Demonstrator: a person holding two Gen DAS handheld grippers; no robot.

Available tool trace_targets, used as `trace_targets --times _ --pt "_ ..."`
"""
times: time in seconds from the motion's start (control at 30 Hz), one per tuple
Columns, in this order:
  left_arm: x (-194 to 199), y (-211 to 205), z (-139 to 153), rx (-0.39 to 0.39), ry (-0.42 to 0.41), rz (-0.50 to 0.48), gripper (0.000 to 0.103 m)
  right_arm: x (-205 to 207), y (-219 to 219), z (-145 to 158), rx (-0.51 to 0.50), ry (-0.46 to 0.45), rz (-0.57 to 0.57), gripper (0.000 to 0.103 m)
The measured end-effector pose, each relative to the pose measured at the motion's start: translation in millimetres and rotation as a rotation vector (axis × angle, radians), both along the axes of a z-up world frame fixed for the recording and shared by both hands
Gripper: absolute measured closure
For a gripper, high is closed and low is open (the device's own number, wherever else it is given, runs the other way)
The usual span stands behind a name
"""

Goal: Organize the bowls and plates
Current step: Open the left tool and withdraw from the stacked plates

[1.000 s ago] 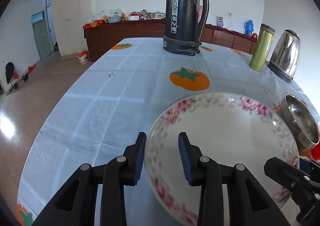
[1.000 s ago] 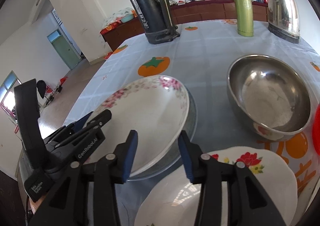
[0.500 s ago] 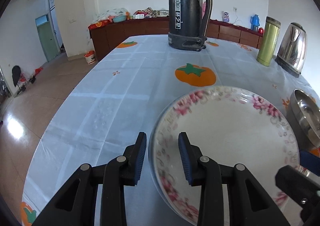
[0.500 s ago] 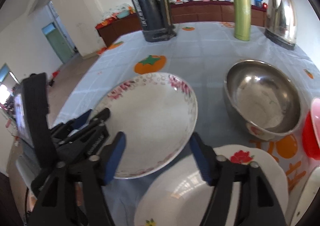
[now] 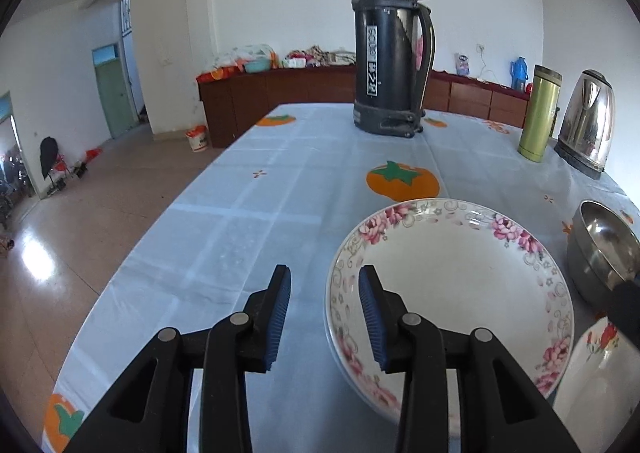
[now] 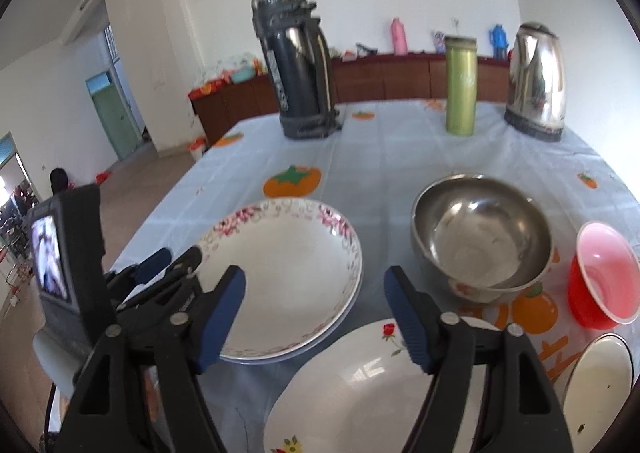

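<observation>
A pink-flowered plate (image 5: 452,285) lies flat on the tablecloth, stacked on another plate whose rim shows beneath it (image 6: 344,317). My left gripper (image 5: 324,313) straddles its near-left rim; its jaws are opening and the pads stand off the rim. My right gripper (image 6: 316,309) hovers above the table with its jaws opening wide and nothing between them, over the gap between the pink-flowered plate (image 6: 288,277) and a white plate with a red flower (image 6: 360,385). The left gripper (image 6: 172,265) shows at the left in the right wrist view.
A steel bowl (image 6: 476,241) sits nested in a flowered ceramic bowl (image 6: 472,289), with a red bowl (image 6: 604,277) and another white plate (image 6: 596,385) to the right. A black thermos (image 5: 388,49), green flask (image 5: 540,113) and kettle (image 5: 586,121) stand at the back. The table edge (image 5: 132,261) drops to the floor on the left.
The pink-flowered plate went from tilted in the left gripper to lying flat. The left jaws parted slightly. The right jaws spread wide and the right gripper rose.
</observation>
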State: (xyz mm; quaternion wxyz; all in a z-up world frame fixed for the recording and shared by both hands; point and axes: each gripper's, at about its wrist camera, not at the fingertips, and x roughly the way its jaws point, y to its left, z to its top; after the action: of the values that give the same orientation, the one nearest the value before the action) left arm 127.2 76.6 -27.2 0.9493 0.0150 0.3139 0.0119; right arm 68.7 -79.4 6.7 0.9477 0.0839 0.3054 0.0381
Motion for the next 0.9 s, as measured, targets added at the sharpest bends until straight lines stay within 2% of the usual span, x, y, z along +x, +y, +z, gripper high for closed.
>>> trace_targets --times 0.27,0.33,0.4,0.43,0.7,0.8,0.9 --pt "-25 -4 2 -0.006 -0.029 0.024 0.060 -25 -13 9 0.008 -0.108 -0.055 0.021" --pt "-31 -6 4 0.005 -0.046 0.025 0.057 -33 -15 8 -0.008 -0.133 -0.073 0.018" --pt "-36 -6 5 0.012 -0.063 0.031 0.046 -36 -15 7 -0.029 -0.143 -0.084 0.017" --pt "-38 -6 6 0.015 -0.072 0.038 0.044 -37 -16 6 -0.038 -0.144 -0.087 0.017" --pt "-55 -7 9 0.008 -0.105 0.055 0.043 -58 -31 3 -0.015 -0.190 -0.111 0.017" --pt "-60 -8 10 0.012 -0.119 0.062 0.035 -68 -37 5 -0.008 -0.234 -0.131 0.017" --pt "-65 -8 12 0.016 -0.143 0.070 0.033 -77 -39 6 -0.016 -0.268 -0.149 0.016"
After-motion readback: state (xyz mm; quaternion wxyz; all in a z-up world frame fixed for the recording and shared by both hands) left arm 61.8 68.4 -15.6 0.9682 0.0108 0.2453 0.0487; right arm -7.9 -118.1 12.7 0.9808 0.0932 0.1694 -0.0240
